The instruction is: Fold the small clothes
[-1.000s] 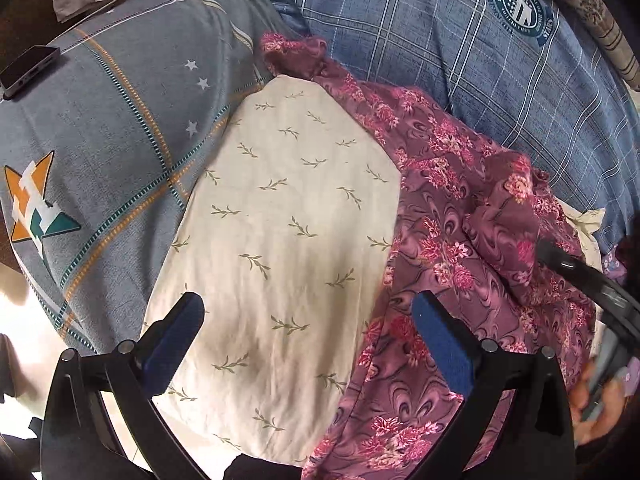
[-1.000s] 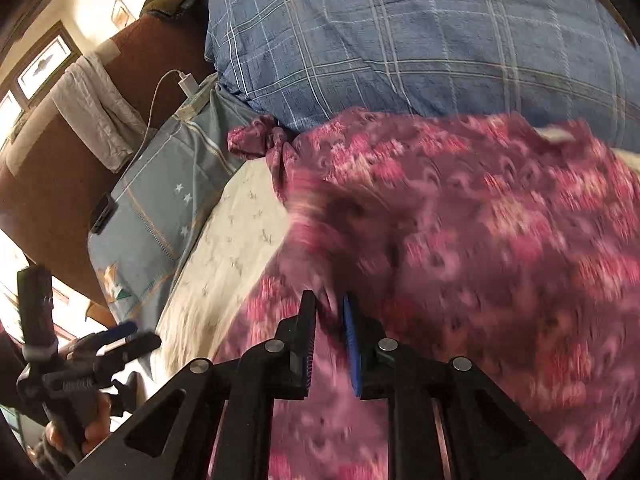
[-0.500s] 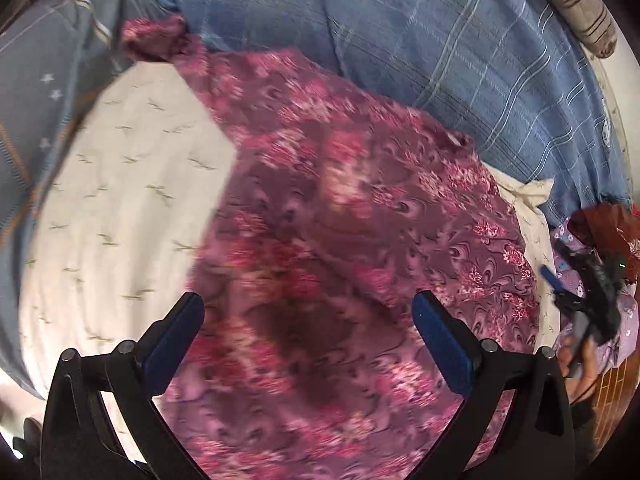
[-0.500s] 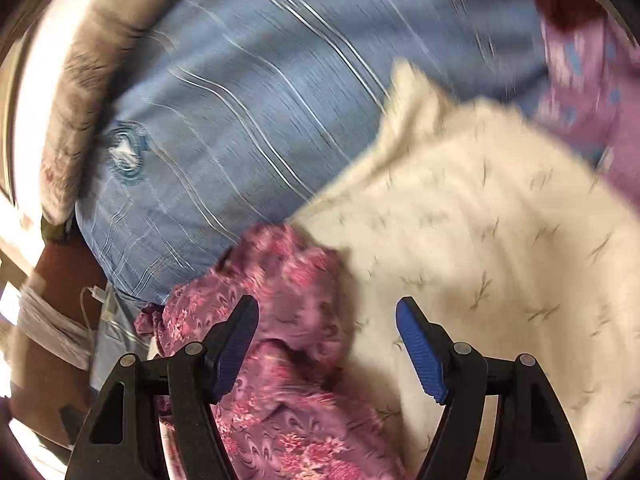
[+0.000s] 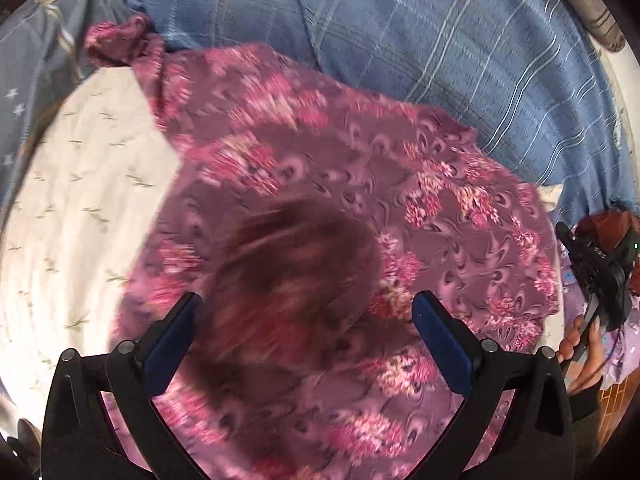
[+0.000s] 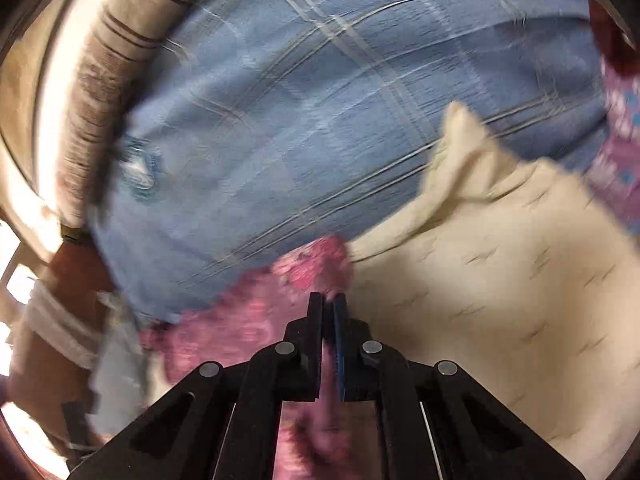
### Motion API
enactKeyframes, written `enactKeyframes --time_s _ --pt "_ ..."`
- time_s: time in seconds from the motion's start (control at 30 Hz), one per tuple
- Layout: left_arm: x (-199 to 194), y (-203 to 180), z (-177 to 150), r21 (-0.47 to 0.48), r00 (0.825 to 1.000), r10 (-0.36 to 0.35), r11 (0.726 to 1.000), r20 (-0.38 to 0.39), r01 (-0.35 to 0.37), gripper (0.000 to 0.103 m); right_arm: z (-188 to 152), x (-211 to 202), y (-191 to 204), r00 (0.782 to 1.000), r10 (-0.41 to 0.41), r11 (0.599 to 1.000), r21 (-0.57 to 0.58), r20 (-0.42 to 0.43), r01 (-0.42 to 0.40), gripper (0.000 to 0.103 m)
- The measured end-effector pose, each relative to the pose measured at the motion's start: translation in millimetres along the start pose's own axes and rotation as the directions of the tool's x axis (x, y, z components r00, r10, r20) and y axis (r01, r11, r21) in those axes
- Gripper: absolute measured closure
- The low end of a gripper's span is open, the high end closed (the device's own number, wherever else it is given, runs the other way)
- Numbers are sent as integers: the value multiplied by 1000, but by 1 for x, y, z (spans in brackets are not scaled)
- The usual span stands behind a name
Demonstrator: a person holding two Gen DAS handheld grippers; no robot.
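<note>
**Jaws and garment: 2 grippers, 1 floral cloth**

Left gripper (image 5: 306, 314): jaws spread wide, nothing between the pads, neither pad pressing on anything. 2 blue pads (image 5: 438, 346) stand apart above the cloth.

Right gripper (image 6: 328, 312): jaws pressed together, pinching an edge of the pink floral garment (image 6: 308, 268). Cloth shows between the 2 fingers along their length and bunches out past the tips. In the left wrist view this gripper (image 5: 600, 276) appears at the far right edge, held by a hand (image 5: 580, 356); its tips cannot be made out from there.

Pink floral garment (image 5: 360, 208): purple-pink, flower print, 1 piece. Spread across the space ahead of and below the left jaws, filling the gap between them and running out beyond both pads. A knotted or bunched end lies far ahead and to the left of the left jaws. Much of the print is motion-blurred.

Cream sheet (image 5: 80, 208): leaf sprig print, lying under the garment; left of the left jaws, right of the right jaws.

Blue checked bedding (image 5: 420, 40): beyond the garment, ahead of both sets of jaws.

Striped bolster (image 6: 100, 80): ahead and left of the right jaws, at the edge of the blue bedding.
</note>
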State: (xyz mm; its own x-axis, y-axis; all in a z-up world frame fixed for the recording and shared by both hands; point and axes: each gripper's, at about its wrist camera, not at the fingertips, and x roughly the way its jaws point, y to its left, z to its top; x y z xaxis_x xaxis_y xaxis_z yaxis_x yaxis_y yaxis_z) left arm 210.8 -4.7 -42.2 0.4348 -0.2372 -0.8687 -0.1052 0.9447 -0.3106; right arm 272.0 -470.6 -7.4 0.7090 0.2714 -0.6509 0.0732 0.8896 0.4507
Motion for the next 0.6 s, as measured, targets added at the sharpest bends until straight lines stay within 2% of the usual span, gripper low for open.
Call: enactKeyframes --time_s 0.03,0.07,0.1,0.13,0.17,0.2,0.23,0.3,0.4,0.47,0.5,0.53,0.57,0.6 --pt "6 -4 0 6 1000 20 1000 -11 -20 0 0 10 -3 998 -59 998 -34 -37 58 103" --pt "13 -8 -1 20 999 39 999 -29 -38 0 -2 16 -11 991 -111 994 -21 -74 109 103" --pt "15 -10 -2 32 998 46 998 -42 -45 0 -5 13 -20 994 -77 997 24 -77 79 98" --pt "15 -10 -3 41 998 43 998 -44 -41 0 -7 8 -25 997 -15 998 61 -72 19 97" --pt "13 -10 -4 40 999 41 998 -36 -39 0 -12 3 -31 994 80 991 109 -69 -73 96" --pt "10 -7 -4 34 999 44 998 -25 -43 0 -21 -1 -34 984 153 980 143 -87 -140 84" --pt "9 -5 -4 27 999 44 999 -24 -43 0 -31 -4 -34 973 201 971 156 -110 -183 61" --pt "6 0 -4 6 999 28 1000 -28 -27 0 -48 -8 -33 964 225 967 152 -141 -204 46" --pt "2 5 -10 -20 999 12 1000 -32 -13 0 -78 -3 -32 940 278 954 176 -200 -244 46" --pt "2 5 -15 -9 999 30 1000 -41 -30 0 -91 1 -29 943 256 960 168 -211 -223 46" --pt "2 2 -16 -1 998 40 999 -45 -40 0 -93 -4 -25 954 232 969 132 -191 -209 53" --pt "3 1 -17 4 998 44 999 -45 -44 0 -92 -8 -21 956 229 971 111 -183 -211 85" --pt "1 0 -19 12 998 49 999 -43 -48 0 -90 -12 -17 954 242 969 95 -175 -228 91" --pt "0 -1 -20 21 998 56 998 -39 -55 0 -87 -21 -9 967 215 976 52 -138 -210 91"
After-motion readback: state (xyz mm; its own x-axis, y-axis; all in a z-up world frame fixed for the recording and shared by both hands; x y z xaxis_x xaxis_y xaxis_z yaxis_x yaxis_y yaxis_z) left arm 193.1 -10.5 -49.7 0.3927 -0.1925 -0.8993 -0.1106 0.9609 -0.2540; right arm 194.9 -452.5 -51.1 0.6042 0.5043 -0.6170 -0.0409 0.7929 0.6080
